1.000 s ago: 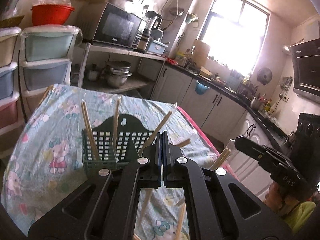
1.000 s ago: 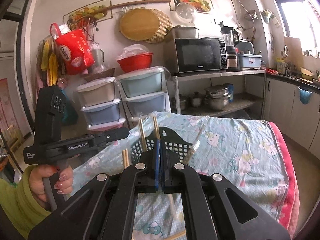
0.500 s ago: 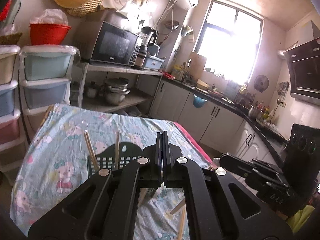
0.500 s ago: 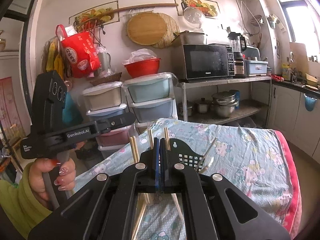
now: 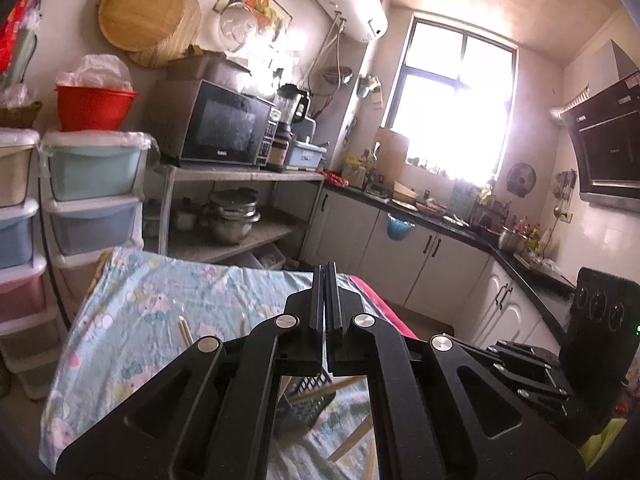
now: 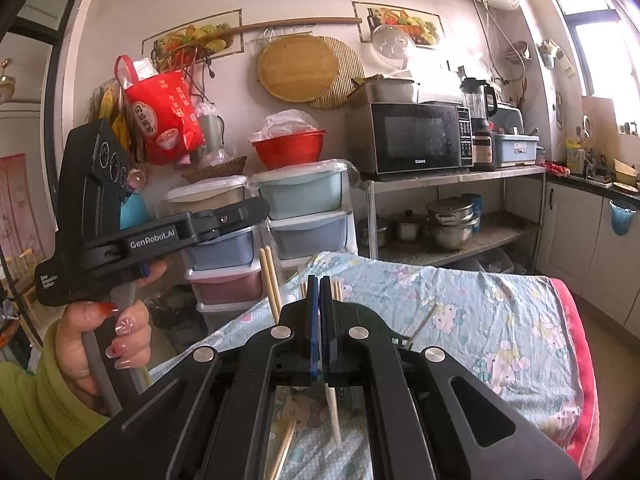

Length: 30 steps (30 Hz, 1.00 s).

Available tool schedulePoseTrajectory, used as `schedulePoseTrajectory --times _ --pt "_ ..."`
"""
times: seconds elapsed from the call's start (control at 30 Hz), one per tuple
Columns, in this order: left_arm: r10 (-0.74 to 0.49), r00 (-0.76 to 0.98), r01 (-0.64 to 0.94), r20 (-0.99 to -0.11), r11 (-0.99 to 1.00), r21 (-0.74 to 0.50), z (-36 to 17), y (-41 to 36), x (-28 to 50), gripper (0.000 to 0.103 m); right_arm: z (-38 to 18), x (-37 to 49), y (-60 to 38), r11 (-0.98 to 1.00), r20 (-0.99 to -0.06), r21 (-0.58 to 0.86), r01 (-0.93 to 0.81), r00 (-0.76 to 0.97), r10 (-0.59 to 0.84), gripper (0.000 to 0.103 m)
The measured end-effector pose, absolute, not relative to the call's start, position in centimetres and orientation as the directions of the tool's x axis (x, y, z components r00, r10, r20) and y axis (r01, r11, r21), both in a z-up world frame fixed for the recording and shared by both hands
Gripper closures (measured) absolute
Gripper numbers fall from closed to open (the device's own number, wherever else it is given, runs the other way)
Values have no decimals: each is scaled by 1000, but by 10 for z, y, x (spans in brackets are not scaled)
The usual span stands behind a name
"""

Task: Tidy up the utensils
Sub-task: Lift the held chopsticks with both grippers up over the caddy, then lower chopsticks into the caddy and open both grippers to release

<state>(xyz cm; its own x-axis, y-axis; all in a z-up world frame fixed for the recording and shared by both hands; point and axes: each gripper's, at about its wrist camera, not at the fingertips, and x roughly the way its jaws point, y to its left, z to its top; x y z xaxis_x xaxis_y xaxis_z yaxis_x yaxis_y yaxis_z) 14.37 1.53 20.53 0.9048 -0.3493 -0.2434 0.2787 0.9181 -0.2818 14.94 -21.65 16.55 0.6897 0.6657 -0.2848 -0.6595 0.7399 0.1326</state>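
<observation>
My left gripper (image 5: 325, 276) is shut and empty, raised above the table and pointing toward the kitchen. Below its body, the dark green utensil basket (image 5: 308, 400) shows through the gap, with a wooden chopstick (image 5: 320, 390) leaning in it. Another chopstick tip (image 5: 185, 330) pokes up left of the fingers. My right gripper (image 6: 319, 284) is also shut with nothing in it. Upright chopsticks (image 6: 270, 280) rise just left of its fingers, and more chopsticks (image 6: 334, 416) show under its body. The basket is almost wholly hidden in the right wrist view. The left gripper (image 6: 260, 208) hangs at the left in a hand (image 6: 104, 344).
The table wears a light blue cartoon cloth (image 6: 500, 320) with a pink edge at the right. Stacked plastic drawers (image 5: 92, 200) stand beyond its far left corner. A shelf with a microwave (image 6: 416, 140) and pots lies behind. White cabinets (image 5: 400, 248) run along the right.
Both grippers have risen, the left one more. The basket and chopsticks have sunk behind the gripper bodies in both views. Both pairs of jaws stayed shut.
</observation>
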Motion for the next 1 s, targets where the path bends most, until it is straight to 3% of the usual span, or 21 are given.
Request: schedulePoseTrajectory --times 0.53,1.0 --pt "-285 942 237 -175 938 -254 241 32 159 103 206 173 -204 748 -222 108 -654 718 660 102" --pt "-214 957 163 -194 954 -250 237 46 184 103 228 203 -185 738 -191 116 -665 714 674 102"
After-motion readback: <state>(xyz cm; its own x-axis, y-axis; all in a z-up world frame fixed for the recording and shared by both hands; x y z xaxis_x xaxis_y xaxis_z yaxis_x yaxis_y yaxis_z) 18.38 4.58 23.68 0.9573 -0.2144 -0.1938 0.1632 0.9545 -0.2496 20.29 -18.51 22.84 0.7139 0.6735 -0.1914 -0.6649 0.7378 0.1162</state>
